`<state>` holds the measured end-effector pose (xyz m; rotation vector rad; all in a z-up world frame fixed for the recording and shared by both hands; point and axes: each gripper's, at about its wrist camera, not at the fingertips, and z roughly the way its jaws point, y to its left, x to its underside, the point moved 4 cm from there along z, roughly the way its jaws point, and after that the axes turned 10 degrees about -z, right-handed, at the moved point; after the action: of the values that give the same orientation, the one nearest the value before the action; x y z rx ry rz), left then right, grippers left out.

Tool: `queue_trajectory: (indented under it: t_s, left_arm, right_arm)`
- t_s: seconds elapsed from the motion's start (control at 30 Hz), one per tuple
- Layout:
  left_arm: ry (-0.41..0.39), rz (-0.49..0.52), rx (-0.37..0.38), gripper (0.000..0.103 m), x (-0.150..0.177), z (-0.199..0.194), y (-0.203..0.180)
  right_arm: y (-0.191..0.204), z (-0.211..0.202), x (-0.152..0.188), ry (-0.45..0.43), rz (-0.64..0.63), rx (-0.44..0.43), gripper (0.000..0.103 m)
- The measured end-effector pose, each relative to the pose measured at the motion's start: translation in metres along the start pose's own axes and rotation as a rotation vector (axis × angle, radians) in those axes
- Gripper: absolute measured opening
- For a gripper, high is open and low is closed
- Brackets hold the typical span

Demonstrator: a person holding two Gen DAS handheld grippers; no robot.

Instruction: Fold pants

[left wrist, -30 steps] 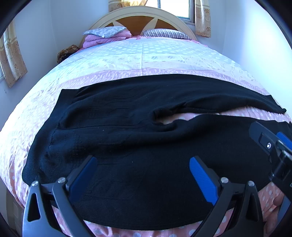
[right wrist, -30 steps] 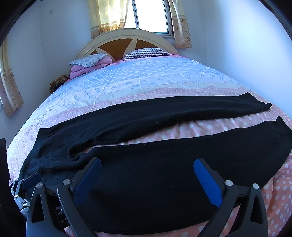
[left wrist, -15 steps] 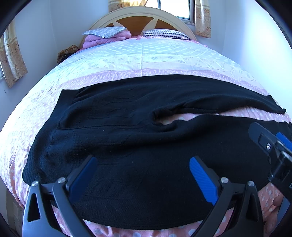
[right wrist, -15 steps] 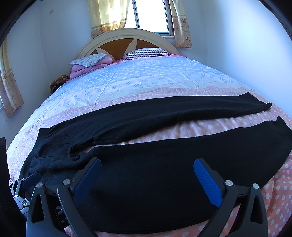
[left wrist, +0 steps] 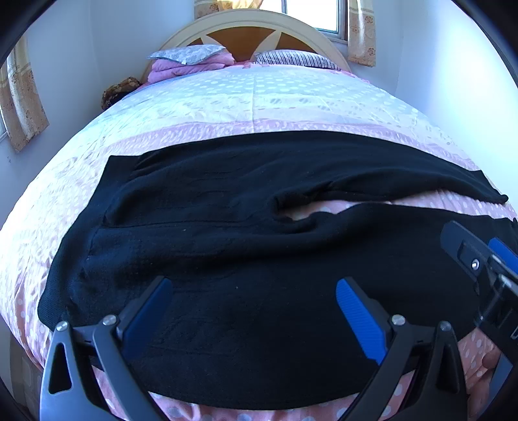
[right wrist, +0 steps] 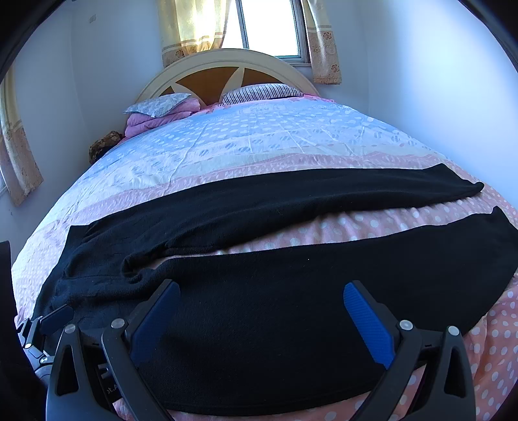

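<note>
Black pants (left wrist: 226,226) lie flat across the near end of the bed, waist to the left, both legs spread apart to the right. My left gripper (left wrist: 254,291) is open and empty above the near part of the seat. My right gripper (right wrist: 260,294) is open and empty above the near leg (right wrist: 323,291). The far leg (right wrist: 291,200) lies beyond a strip of pink cover. The right gripper also shows at the right edge of the left wrist view (left wrist: 482,262), and the left gripper at the lower left of the right wrist view (right wrist: 48,324).
The bed (right wrist: 259,139) has a dotted pink and white cover. Pillows (right wrist: 259,90) and folded pink bedding (right wrist: 155,116) lie by the headboard (right wrist: 226,71). A brown object (right wrist: 103,144) sits at the bed's far left. Walls stand on both sides, with a curtained window (right wrist: 268,26) behind.
</note>
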<state>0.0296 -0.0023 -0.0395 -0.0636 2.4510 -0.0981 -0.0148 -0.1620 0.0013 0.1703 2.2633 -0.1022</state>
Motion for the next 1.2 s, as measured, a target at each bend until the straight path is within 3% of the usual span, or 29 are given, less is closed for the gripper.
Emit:
queue_trajectory:
  t_s: [0.33,0.43,0.57,0.67,0.7,0.73,0.87,1.07,1.2]
  left_arm:
    - [0.010,-0.009,-0.001,0.103,-0.009,0.004,0.020]
    - [-0.023,-0.024,-0.006,0.103,-0.027,-0.001,0.048]
    - [-0.061,-0.073,-0.011,0.090,-0.071,-0.002,0.101]
    - [-0.048,-0.106,-0.036,0.081,-0.109,0.017,0.140]
    - [-0.029,-0.118,-0.040,0.078,-0.121,0.028,0.152]
    - [-0.009,-0.134,-0.032,0.070,-0.128,0.038,0.161]
    - [0.099,-0.194,0.060,0.059,-0.143,0.083,0.182]
    - [0.155,-0.154,0.042,0.057,-0.146,0.126,0.175]
    - [0.142,-0.163,0.069,0.057,-0.153,0.136,0.174]
  right_arm:
    - [0.003,0.009,0.003,0.014,-0.012,-0.001,0.102]
    - [0.004,0.011,0.003,0.008,-0.017,-0.014,0.102]
    - [0.005,0.016,0.003,0.003,-0.016,-0.037,0.102]
    - [0.008,0.018,0.003,-0.009,-0.020,-0.061,0.100]
    - [0.011,0.018,0.003,-0.009,-0.023,-0.073,0.093]
    - [0.013,0.018,0.003,-0.008,-0.028,-0.083,0.086]
    - [0.017,0.020,0.002,-0.001,-0.044,-0.088,0.085]
    - [0.009,0.030,0.004,0.049,-0.010,-0.085,0.085]
    - [0.009,0.033,0.001,0.060,-0.033,-0.082,0.085]
